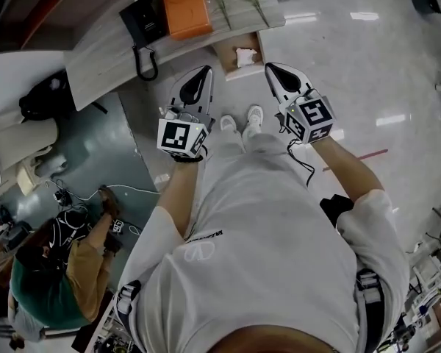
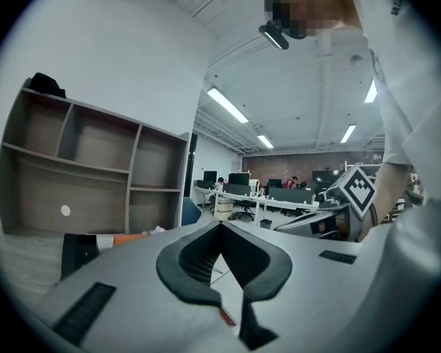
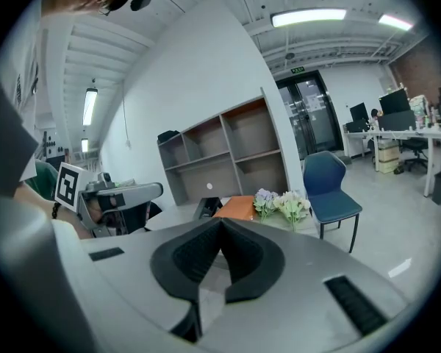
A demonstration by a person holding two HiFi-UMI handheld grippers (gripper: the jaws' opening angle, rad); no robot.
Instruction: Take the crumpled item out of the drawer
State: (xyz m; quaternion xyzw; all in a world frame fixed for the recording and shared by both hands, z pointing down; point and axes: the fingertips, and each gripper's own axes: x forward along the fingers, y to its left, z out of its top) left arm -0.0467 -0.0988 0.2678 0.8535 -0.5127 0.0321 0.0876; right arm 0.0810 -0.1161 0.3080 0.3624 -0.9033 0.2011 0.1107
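The grey left gripper (image 1: 204, 72) and grey right gripper (image 1: 270, 68) are hovering with jaws pressed together, empty. At twelve o'clock from them, the white crumpled item (image 1: 244, 56) is lying inside the open brown drawer (image 1: 226, 53).

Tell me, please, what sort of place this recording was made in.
Most likely an open-plan office: a black corded desk telephone sits on the pale wood-grain counter, rows of desks with dark monitors fill the background, and a blue padded chair stands nearby.
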